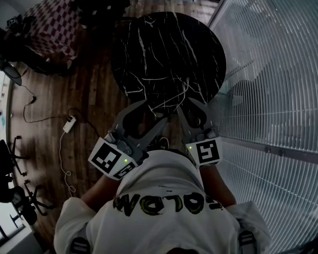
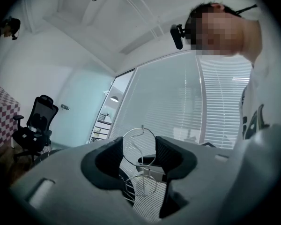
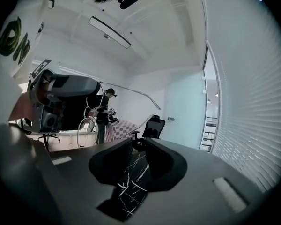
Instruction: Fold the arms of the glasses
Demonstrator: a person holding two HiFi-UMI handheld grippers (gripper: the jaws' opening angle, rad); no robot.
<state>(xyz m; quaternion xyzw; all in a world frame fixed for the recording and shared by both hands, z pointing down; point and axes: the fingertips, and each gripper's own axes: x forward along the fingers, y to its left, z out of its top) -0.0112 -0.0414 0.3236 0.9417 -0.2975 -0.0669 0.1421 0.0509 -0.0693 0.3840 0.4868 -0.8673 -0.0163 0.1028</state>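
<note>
Thin wire-rimmed glasses [image 2: 144, 168] hang in the air above the near edge of a round black marble table [image 1: 169, 52]. My left gripper [image 2: 138, 146] is shut on them, one lens rim pinched between its pads. In the head view the left gripper [image 1: 155, 115] and right gripper [image 1: 191, 109] are close together in front of my chest. From the right gripper view, a lens rim [image 3: 78, 132] shows at the left gripper, and one thin arm [image 3: 147, 121] runs down into the narrow gap of the right gripper [image 3: 139, 146], which is shut on it.
A glass wall with blinds [image 1: 275, 89] runs along the right. On the wooden floor to the left lie a power strip [image 1: 69, 123] and cable, beyond them a checkered-cloth table [image 1: 53, 25] and office chairs [image 1: 10, 194]. Another person [image 3: 103, 111] stands far off.
</note>
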